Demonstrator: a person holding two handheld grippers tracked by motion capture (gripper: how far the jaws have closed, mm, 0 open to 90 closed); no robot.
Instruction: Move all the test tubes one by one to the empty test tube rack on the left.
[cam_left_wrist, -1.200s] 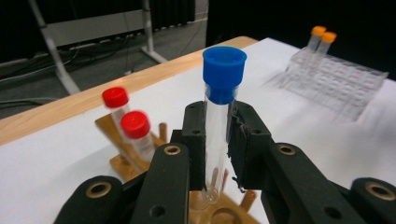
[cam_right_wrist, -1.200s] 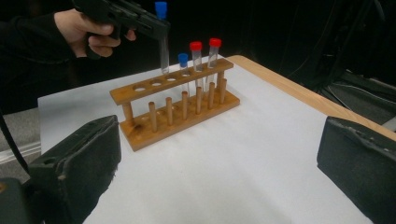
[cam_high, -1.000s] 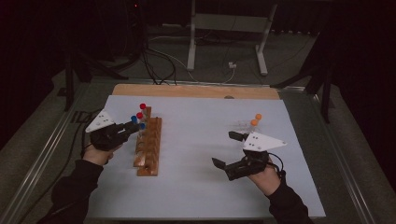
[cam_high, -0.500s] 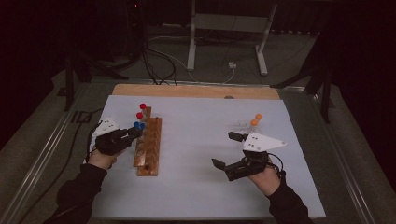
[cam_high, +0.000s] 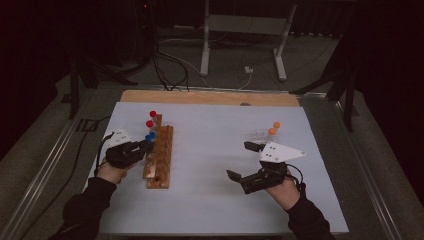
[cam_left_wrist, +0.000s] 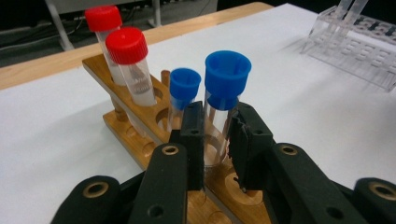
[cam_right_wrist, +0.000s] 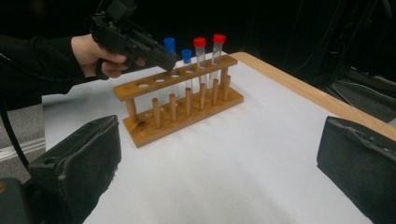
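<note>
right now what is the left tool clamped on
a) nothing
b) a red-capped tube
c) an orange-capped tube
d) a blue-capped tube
d: in the left gripper view the left tool has its jaws pressed on both sides of the clear blue-capped tube, which stands at the wooden rack.

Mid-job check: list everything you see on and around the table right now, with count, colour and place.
wooden rack: one, brown, left part of the table
red-capped tubes: two, clear, far end of the wooden rack
blue-capped tubes: two, clear, next to the red ones; the nearer is between the left jaws
clear rack: one, transparent, right part of the table
orange-capped tubes: two, in the clear rack
table sheet: one, white
left gripper: black, shut on the nearer blue-capped tube
right gripper: black, open, above the sheet
</note>
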